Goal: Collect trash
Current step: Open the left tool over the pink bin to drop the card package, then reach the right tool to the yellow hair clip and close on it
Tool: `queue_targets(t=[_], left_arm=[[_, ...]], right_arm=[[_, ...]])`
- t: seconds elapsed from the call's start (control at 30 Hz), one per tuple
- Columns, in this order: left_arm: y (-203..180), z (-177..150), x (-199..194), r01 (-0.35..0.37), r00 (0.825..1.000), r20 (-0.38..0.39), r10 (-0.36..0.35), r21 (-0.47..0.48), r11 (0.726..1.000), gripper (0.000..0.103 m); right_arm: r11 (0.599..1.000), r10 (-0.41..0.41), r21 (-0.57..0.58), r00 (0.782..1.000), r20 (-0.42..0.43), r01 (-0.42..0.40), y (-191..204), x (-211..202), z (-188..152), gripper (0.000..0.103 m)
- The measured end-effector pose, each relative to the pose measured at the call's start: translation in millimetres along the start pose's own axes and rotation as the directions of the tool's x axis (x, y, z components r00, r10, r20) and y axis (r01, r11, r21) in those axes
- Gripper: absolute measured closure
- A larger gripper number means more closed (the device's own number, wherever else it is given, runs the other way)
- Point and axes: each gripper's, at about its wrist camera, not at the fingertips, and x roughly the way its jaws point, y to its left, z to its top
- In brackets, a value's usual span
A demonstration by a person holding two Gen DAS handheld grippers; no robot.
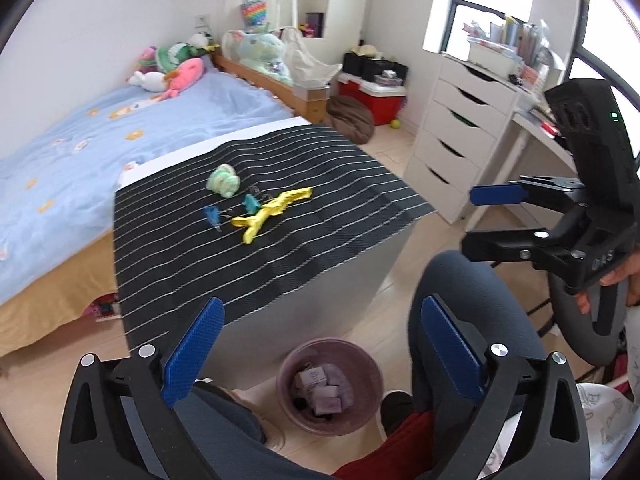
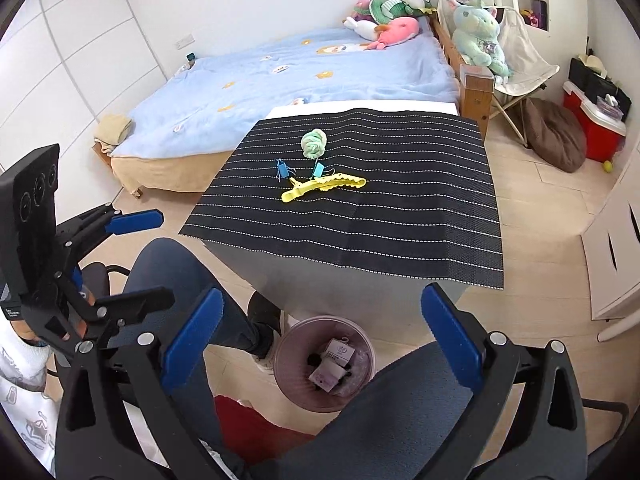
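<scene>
Trash bin (image 1: 329,386): one, round, pale mauve, standing on the wood floor between the seated person's knees and just in front of the white table. It holds several crumpled boxes and wrappers (image 1: 324,390); I count at least three box-like pieces, the rest too jumbled to number.

Left gripper (image 1: 320,356): pitched downward over the bin, both blue fingers (image 1: 192,356) spread wide, nothing between them. Released.

Right gripper (image 2: 320,344): same downward pitch above the bin, fingers spread equally wide, nothing gripped. Released. In the left wrist view it appears at the right edge, with a hand (image 1: 618,276) wrapped around its grip. In the right wrist view the left gripper appears at the left edge, level with the knee.

Person: seated, two knees in dark blue trousers (image 2: 172,268), one to each side of the bin; one dark shoe (image 2: 264,312) rests close to the bin's rim.

Table (image 2: 320,280): one, white, covered by one black mat (image 2: 360,216) with white stripes. On the mat, grouped near its centre: one yellow hair clip (image 2: 324,186), two small blue binder clips (image 2: 283,169), one light green crumpled wad (image 2: 314,143). The clips lie near each other; the wad sits just beyond them.

Beyond: one bed (image 2: 280,76) with a blue cover, several plush toys (image 2: 384,16) at its head, one red cooler (image 2: 592,124), and one white drawer unit (image 1: 456,136).
</scene>
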Motion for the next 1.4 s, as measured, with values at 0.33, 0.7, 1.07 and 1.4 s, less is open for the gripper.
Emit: queue_targets(t=[0.33,0.7,1.07,1.4], left_arm=[[13.6,0.5,0.3,-0.038,0.999,0.01,0.038,-0.038,0.999,0.008],[23.7,3.0,0.4,-0.049,0.998,0.03,0.051,-0.069,0.996,0.008],[38.8,2.9,0.3,-0.044,0.998,0.042,0.049,-0.12,0.992,0.008],[53.7,-0.4,5.8,-0.048,0.998,0.036,0.055,-0.157,0.986,0.008]], right_arm=[[1.0,0.005,-0.007,1.0,-0.021,-0.005,2.8,6.9,-0.2,0.005],[0.985,0.035,-0.172,0.999,0.016,-0.032,15.2,20.0,28.5,0.005],[0.947,0.008,-0.321,0.997,-0.075,-0.032,10.3,68.1,89.7,0.005],[0.905,-0.035,-0.422,0.979,-0.202,-0.055,4.5,131.8,116.0,0.005]])
